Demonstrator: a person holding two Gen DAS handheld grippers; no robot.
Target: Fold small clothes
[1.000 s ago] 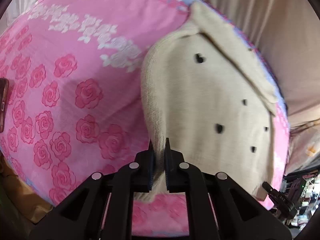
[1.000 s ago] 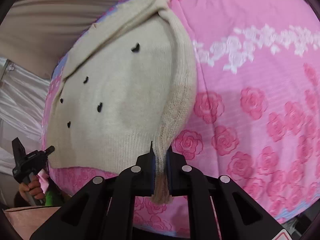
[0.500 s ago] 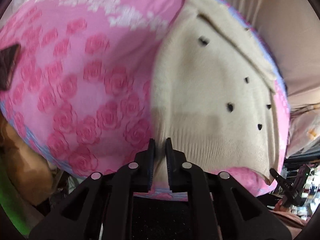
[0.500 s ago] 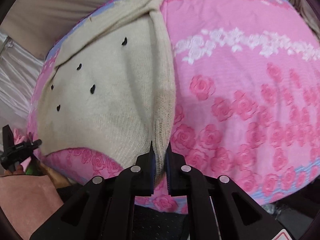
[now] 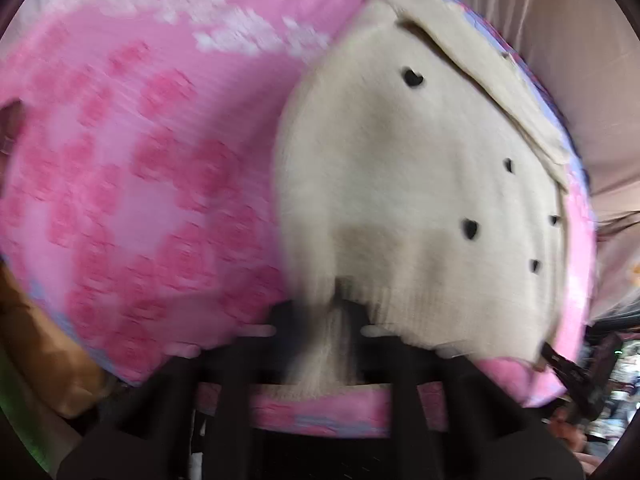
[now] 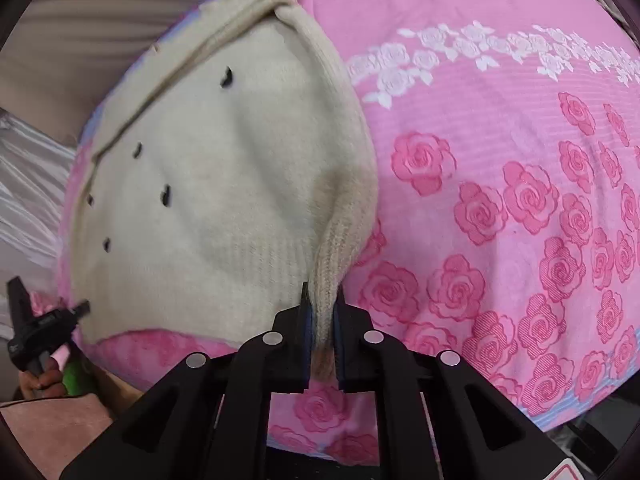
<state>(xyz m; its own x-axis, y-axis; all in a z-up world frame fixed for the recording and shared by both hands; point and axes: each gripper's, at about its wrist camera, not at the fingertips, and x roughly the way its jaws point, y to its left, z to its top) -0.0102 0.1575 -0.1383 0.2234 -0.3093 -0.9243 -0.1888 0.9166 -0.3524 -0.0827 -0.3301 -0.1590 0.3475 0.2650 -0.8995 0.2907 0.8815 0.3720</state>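
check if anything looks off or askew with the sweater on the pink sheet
Only one thing stands out. The cream sweater lies mostly flat on the pink rose sheet, but its right edge is bunched into a twisted ridge running into the right gripper. No holes or stains are visible; the dark specks look like small heart motifs.

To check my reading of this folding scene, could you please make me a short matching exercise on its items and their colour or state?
Items:
1. sweater
2. bedsheet
3. right hand-held gripper
4. heart marks

Descriptions:
a. pink with roses
b. black
c. cream knit
d. shut on a sweater edge

Pairs: 1-c, 2-a, 3-d, 4-b
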